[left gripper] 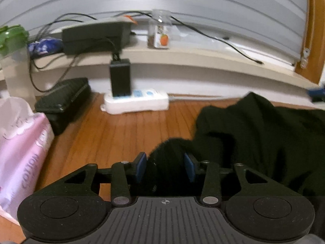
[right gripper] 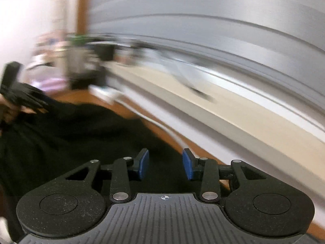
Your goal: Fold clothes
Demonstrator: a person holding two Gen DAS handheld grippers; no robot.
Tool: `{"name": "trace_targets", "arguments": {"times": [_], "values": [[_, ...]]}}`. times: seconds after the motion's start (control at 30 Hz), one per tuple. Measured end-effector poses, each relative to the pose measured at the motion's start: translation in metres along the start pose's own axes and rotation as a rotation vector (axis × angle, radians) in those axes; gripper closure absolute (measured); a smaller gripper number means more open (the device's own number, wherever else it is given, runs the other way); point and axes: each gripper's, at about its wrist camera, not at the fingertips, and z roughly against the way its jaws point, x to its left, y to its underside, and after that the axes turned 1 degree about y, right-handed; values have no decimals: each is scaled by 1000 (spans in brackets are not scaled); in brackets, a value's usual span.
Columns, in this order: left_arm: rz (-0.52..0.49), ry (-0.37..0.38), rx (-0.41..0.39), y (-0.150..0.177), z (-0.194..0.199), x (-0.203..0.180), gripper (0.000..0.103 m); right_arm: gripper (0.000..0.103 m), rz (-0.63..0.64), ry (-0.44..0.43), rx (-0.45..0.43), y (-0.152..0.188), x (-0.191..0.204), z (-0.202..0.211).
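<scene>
A black garment (left gripper: 264, 138) lies crumpled on the wooden table (left gripper: 121, 134), filling the right of the left wrist view. One bunched edge of it rises between the blue pads (left gripper: 142, 166) of my left gripper (left gripper: 165, 166), whose jaws stand wide apart around the cloth. In the blurred right wrist view the same garment (right gripper: 71, 138) spreads under my right gripper (right gripper: 165, 165), open just above the fabric near its right edge. The other gripper (right gripper: 10, 77) and a person's hand (right gripper: 8, 109) show at the far left.
A pink tissue pack (left gripper: 22, 146) and a green-lidded bottle (left gripper: 14, 61) stand at the left. Behind are a black case (left gripper: 63, 103), a white power strip (left gripper: 138, 101) with a black adapter, a shelf (left gripper: 182, 55) with cables, a jar (left gripper: 160, 32), and grey blinds.
</scene>
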Motion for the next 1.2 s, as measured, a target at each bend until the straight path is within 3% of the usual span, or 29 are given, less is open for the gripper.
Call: {"name": "trace_targets", "arguments": {"times": [0.07,0.2,0.37,0.57,0.7,0.77,0.83,0.9,0.97,1.03,1.1,1.2], "values": [[-5,-8,-3,2,-1,-5,66,65,30,-86,-12,-29,36,-34],[-15,-28,-14,5,-2,-13,91,64,45,-229,1,-73,97,-91],[-23,-36,-45,12,7,-22,95,62,90,-308,82,-91,147,-131],[-26,5,-51,18,16,-33,96,61,117,-297,184,-84,156,-142],[-28,32,-55,22,22,-40,97,66,184,-244,192,-79,163,-141],[-29,46,-57,25,25,-44,98,63,220,-206,180,-80,172,-141],[-40,53,-57,27,26,-49,98,54,260,-173,195,-79,182,-147],[-34,62,-57,28,26,-50,98,55,311,-148,236,-76,192,-159],[-23,69,-59,30,26,-49,98,63,314,-142,243,-75,193,-164],[-23,70,-63,32,28,-49,98,77,287,-156,214,-79,190,-160],[-28,74,-64,32,32,-51,100,99,254,-157,101,-90,184,-142],[-38,97,-61,31,38,-56,100,102,157,-108,-135,-112,171,-105]]}}
